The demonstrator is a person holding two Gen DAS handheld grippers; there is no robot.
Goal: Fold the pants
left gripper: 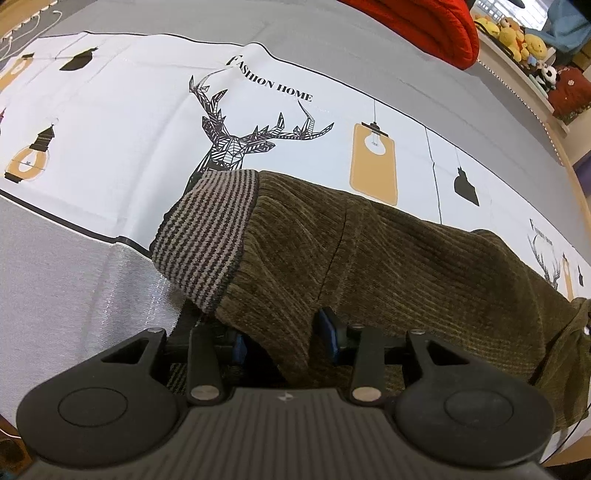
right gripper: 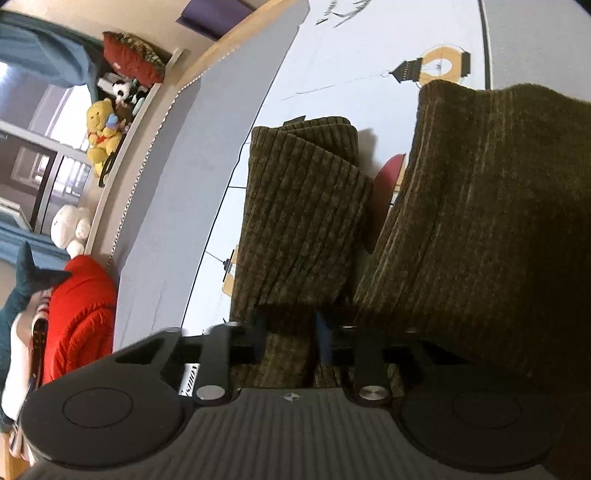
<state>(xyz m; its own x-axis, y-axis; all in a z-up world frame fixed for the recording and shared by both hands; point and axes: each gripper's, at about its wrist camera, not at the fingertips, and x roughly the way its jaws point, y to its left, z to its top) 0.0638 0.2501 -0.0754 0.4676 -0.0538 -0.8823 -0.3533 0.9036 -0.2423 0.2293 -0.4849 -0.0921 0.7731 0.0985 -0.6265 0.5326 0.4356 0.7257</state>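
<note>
Olive-brown corduroy pants [left gripper: 369, 251] lie on a white printed cloth [left gripper: 147, 129], their striped knit waistband [left gripper: 207, 236] turned up at the left. My left gripper [left gripper: 284, 339] is shut on the pants just below the waistband, and a bunch of corduroy fills the gap between its blue pads. In the right wrist view, one pant leg [right gripper: 303, 206] runs away from my right gripper [right gripper: 290, 339], which is shut on a fold of it. The other leg [right gripper: 480, 221] hangs raised at the right and hides part of the gripper's right finger.
The printed cloth, with deer and lamp drawings, covers a grey surface [left gripper: 55, 295] that has a wooden edge [right gripper: 236, 51]. A red jacket [left gripper: 436, 26] lies at the far side. Plush toys [right gripper: 101, 129] sit on a shelf beyond the edge.
</note>
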